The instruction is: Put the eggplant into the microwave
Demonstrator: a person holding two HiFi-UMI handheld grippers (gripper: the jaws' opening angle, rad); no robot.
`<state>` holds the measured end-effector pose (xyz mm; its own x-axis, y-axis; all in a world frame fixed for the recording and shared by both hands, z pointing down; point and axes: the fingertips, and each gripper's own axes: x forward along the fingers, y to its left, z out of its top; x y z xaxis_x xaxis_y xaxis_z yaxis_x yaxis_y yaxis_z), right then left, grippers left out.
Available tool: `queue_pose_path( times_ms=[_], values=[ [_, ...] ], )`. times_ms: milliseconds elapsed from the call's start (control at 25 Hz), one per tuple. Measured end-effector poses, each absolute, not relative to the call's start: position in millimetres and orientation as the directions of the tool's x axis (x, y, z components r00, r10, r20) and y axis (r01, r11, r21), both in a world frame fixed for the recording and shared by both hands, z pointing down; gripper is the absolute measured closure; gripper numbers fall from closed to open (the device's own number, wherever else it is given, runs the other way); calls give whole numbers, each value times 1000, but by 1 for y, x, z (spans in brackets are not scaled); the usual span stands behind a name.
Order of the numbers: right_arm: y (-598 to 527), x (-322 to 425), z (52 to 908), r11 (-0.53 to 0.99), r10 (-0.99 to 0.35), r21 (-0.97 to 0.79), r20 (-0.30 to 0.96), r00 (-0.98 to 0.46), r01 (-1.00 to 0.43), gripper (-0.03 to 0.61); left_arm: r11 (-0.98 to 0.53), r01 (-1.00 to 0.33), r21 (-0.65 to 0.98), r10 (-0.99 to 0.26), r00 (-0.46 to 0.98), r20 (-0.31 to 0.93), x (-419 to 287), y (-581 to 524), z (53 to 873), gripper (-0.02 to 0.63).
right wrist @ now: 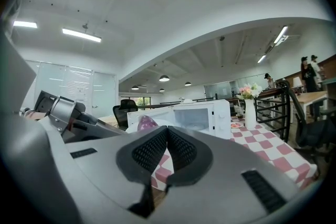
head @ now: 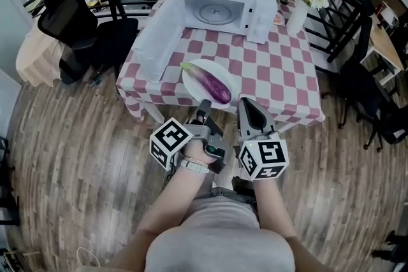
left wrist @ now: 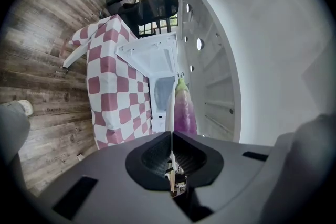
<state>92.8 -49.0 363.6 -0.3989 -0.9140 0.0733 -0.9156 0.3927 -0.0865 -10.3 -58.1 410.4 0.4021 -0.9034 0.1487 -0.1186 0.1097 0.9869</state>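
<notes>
Nearest, short of the desk's (head: 280, 86) near edge, the left gripper (head: 204, 106) and right gripper (head: 246, 102) are held side by side, each with its fingers pressed together on nothing. Just past that edge, the eggplant (head: 213, 84) is seen lying on a white plate (head: 220, 69), untouched. At the far edge the microwave (head: 255, 13) stands with its door (head: 159, 41) swung open. If the fingers are not spread before contact, the glossy eggplant is likely to be shoved or rolled off the plate. The plate itself, set so near the edge, could be knocked askew.
</notes>
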Motion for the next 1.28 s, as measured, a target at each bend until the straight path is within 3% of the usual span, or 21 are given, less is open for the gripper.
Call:
queue_pose_path(
  times_ms=[1280],
  values=[
    [-216,100,392,364,-916,-116,135,-378,-924,554,119,-139,983,-895,413,167,-7,-243,433,600]
  ],
)
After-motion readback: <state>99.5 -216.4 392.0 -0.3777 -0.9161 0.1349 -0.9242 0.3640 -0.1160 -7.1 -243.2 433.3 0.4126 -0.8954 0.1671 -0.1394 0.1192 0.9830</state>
